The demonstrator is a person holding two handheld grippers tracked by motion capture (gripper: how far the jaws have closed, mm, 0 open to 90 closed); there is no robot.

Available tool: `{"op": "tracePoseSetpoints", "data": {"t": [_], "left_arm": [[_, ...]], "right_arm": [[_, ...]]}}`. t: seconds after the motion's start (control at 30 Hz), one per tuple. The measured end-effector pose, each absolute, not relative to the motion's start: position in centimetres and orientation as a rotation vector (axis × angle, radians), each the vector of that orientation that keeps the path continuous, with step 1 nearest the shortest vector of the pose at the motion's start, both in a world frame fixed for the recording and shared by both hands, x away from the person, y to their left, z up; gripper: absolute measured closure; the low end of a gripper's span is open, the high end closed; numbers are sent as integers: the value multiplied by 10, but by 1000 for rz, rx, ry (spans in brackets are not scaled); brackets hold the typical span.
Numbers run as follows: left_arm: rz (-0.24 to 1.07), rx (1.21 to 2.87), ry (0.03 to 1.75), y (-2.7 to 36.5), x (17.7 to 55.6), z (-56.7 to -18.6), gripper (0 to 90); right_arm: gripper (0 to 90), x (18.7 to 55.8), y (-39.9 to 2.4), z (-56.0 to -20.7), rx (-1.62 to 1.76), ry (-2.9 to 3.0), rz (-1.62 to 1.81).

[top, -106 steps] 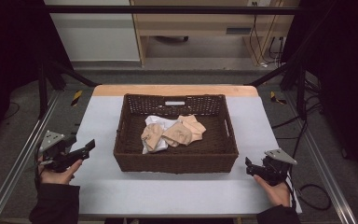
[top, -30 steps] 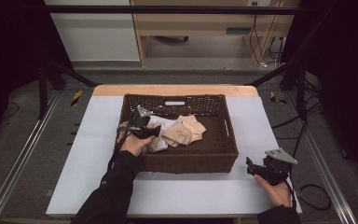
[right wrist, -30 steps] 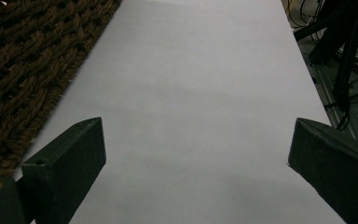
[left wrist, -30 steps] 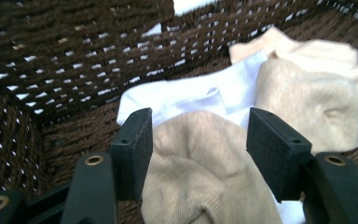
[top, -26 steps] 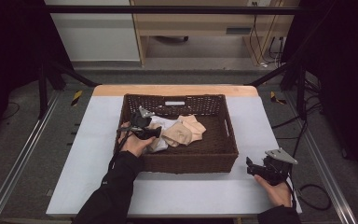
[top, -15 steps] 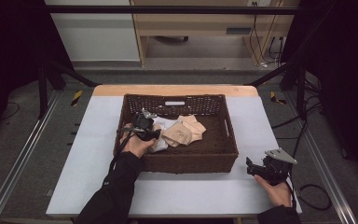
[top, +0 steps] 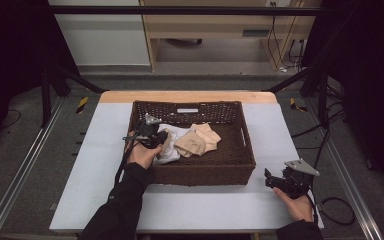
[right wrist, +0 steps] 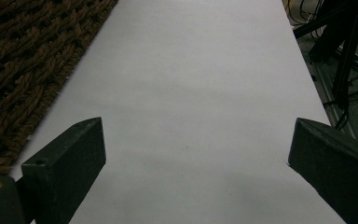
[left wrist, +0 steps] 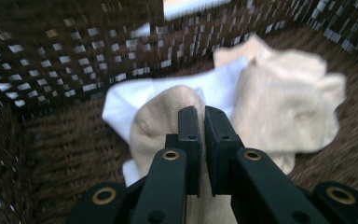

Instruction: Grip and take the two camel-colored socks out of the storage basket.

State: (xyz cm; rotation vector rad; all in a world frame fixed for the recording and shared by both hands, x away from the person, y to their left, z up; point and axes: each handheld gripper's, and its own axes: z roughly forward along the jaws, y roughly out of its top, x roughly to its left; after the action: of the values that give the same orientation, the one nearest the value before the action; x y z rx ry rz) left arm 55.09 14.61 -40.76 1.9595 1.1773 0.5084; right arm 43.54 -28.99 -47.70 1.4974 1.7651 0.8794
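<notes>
A dark wicker basket (top: 200, 176) stands in the middle of the white table (top: 100, 165). Inside lie a white sock (top: 176, 131) and some beige socks (top: 200, 141). My left gripper (top: 161, 137) reaches into the basket's left half. In the left gripper view its jaws (left wrist: 204, 113) have just been closing and now pinch a fold of a beige sock (left wrist: 158, 123), which lies on the white sock (left wrist: 121, 105). At the table's near right corner my right gripper (top: 269, 178) rests, held by a hand. Its jaws (right wrist: 196, 149) stand wide open over bare table.
The basket's woven wall (left wrist: 51, 56) rises close on the left and behind the held sock. The basket's right side (right wrist: 23, 60) runs beside the right gripper. Metal rails and cables (top: 330, 205) lie off the table's edges.
The left hand moved from the table's left edge into the basket, and its jaws closed on the beige sock. The right hand has stayed where it was.
</notes>
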Motion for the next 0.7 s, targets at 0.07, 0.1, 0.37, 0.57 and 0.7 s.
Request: {"op": "tracePoseSetpoints", "data": {"t": [0.07, 0.1, 0.37, 0.57, 0.7], "left_arm": [[514, 1915, 1163, 149, 549, -402, 853], [524, 1862, 1145, 151, 547, -397, 853], [592, 1717, 1079, 166, 537, -368, 853], [624, 1639, 1032, 181, 522, -345, 854], [635, 1601, 1009, 193, 511, -334, 854]], "right_arm": [[43, 435, -290, -477, 1494, 1768, 876], [43, 435, -290, -477, 1498, 1766, 878], [43, 435, -290, -477, 1503, 1760, 879], [43, 435, -291, -476, 1501, 1756, 877], [43, 435, -291, -476, 1496, 1753, 876]]}}
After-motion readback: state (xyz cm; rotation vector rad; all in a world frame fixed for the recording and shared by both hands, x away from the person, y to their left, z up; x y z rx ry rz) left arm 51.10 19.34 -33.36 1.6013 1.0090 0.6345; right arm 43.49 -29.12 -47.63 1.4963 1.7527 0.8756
